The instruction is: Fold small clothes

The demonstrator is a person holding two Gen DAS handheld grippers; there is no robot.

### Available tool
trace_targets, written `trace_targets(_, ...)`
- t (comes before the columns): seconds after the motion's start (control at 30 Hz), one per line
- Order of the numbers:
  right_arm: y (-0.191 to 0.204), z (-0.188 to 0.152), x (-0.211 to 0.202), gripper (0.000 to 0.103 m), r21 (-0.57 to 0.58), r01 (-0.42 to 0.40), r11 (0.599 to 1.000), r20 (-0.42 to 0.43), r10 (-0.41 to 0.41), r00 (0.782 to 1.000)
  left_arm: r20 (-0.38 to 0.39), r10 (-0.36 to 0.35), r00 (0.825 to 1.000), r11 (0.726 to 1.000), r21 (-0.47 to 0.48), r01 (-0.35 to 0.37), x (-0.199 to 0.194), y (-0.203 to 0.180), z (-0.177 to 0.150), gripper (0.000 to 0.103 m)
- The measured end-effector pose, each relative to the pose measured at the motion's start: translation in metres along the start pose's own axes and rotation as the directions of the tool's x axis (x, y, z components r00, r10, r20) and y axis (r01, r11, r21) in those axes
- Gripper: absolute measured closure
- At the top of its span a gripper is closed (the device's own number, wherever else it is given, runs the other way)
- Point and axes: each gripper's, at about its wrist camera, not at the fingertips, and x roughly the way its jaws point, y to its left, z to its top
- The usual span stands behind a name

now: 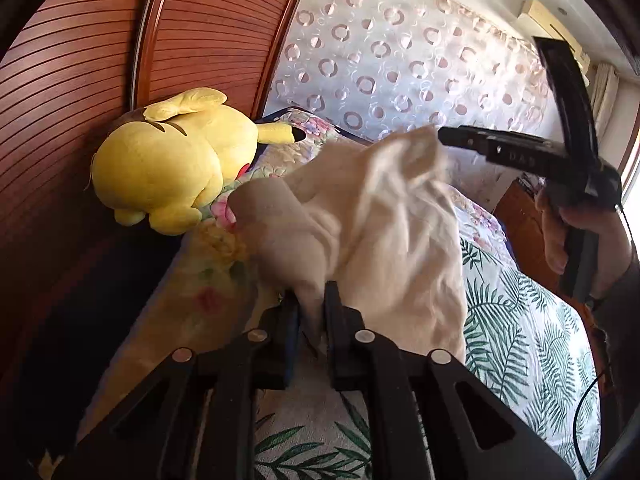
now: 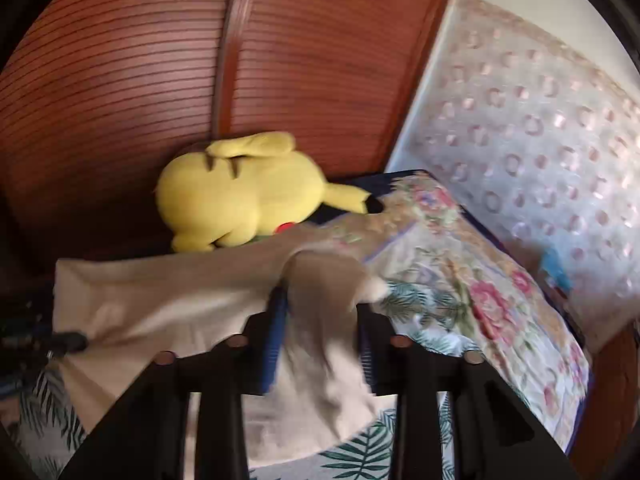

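Note:
A small cream garment (image 1: 372, 216) hangs in the air above the bed, held up between both grippers. My left gripper (image 1: 312, 300) is shut on its lower edge. My right gripper (image 1: 442, 138) comes in from the right and pinches the garment's upper corner. In the right wrist view the same garment (image 2: 168, 300) stretches to the left and drapes over my right gripper (image 2: 320, 300), which is shut on a fold of it. The left gripper's tip (image 2: 70, 340) shows at the far left, on the cloth's other end.
A yellow plush toy (image 1: 172, 164) lies at the head of the bed against the slatted wooden headboard (image 1: 80, 80); it also shows in the right wrist view (image 2: 240, 196). A floral pillow (image 2: 460, 272) and leaf-print bedsheet (image 1: 532, 340) lie below. A patterned curtain (image 1: 400, 60) hangs behind.

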Motion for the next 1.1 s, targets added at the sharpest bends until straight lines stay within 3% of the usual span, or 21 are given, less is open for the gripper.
trace_targets(0.13,-0.013,-0.012,-0.023,0.058,0.101,-0.014,0.995,0.027,0.011,1.0,0.028,-0.001,1.0,0.999,0.033,0.0,-0.011,0.0,-0.003,0.059)
trace_targets(0.2,-0.017,-0.024,-0.04,0.058,0.151,-0.03,0.988,0.042,0.024,0.999,0.047,-0.012,0.999,0.998,0.065,0.009,-0.019,-0.003,-0.004,0.051)
trace_targets(0.3,-0.016,-0.048,-0.071,0.058,0.199,-0.02,0.98,0.061,0.008,0.998,0.069,-0.03,0.997,0.992,0.123,0.021,-0.032,-0.013,-0.005,0.019)
trace_targets(0.33,-0.016,-0.056,-0.081,0.058,0.218,-0.023,0.976,0.067,0.008,0.998,0.081,-0.035,0.996,0.989,0.143,0.023,-0.037,-0.017,-0.006,0.016)
trace_targets(0.6,0.009,-0.134,-0.17,0.058,0.344,0.026,0.939,0.073,-0.055,0.996,0.099,-0.081,0.992,0.961,0.27,0.051,-0.065,-0.068,-0.013,0.016)
trace_targets(0.77,0.024,-0.176,-0.229,0.035,0.438,0.061,0.897,0.085,-0.109,0.99,0.109,-0.145,0.983,0.937,0.334,0.102,-0.083,-0.105,-0.022,0.016)
trace_targets(0.93,0.04,-0.199,-0.277,0.03,0.5,0.158,0.851,0.063,-0.217,0.974,0.111,-0.21,0.971,0.907,0.392,0.152,-0.101,-0.142,-0.029,0.016)
trace_targets(1.1,0.059,-0.207,-0.33,0.025,0.552,0.227,0.802,0.083,-0.324,0.942,0.123,-0.27,0.955,0.88,0.435,0.193,-0.127,-0.176,-0.035,0.016)
